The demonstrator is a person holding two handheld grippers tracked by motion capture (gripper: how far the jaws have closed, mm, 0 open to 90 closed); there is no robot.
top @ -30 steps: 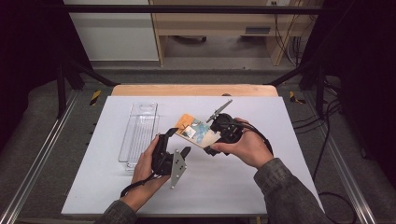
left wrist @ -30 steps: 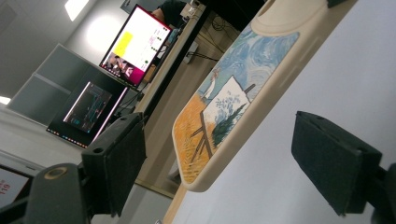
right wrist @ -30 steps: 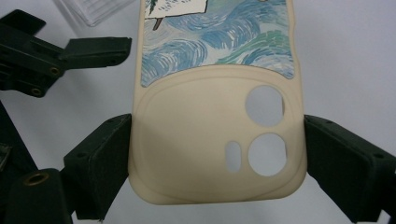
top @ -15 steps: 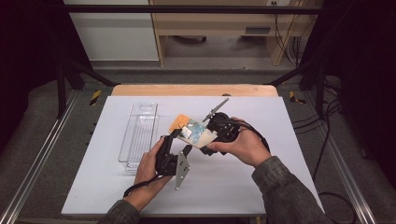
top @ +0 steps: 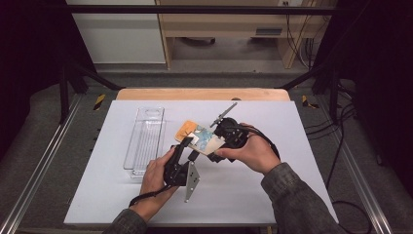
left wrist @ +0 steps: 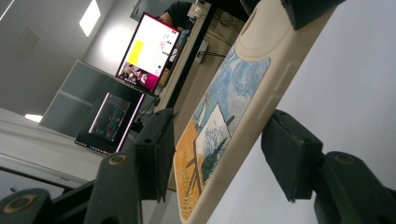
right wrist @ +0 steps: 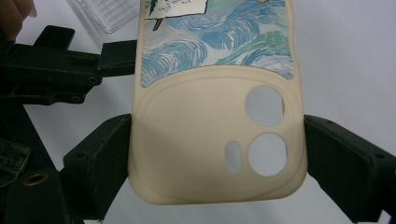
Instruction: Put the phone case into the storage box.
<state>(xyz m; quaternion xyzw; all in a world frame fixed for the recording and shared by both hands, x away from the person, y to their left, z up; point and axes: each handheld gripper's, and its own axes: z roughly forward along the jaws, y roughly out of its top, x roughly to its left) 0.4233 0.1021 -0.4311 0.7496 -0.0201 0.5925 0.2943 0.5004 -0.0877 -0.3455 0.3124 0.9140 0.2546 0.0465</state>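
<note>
Resting between both sets of fingers above the pale grey tabletop (top: 272,117), the cream-coloured soft phone case with a painted blue-swirl and orange picture (top: 202,138) is held clear of the surface near the middle. Its plain cream end carries two round camera holes and a small slot; the painted part shows blue and green waves, a white easel-like shape and an orange patch. The right gripper (right wrist: 217,154) has its fingers pressed against the two long edges of the plain end, clamping it. The left gripper (left wrist: 224,154) straddles the painted end: its fingers stand narrow, one on each side, with a slight gap visible at each. A clear ribbed plastic tray (top: 145,140) lies on the tabletop beside the person's left hand (top: 155,176).
</note>
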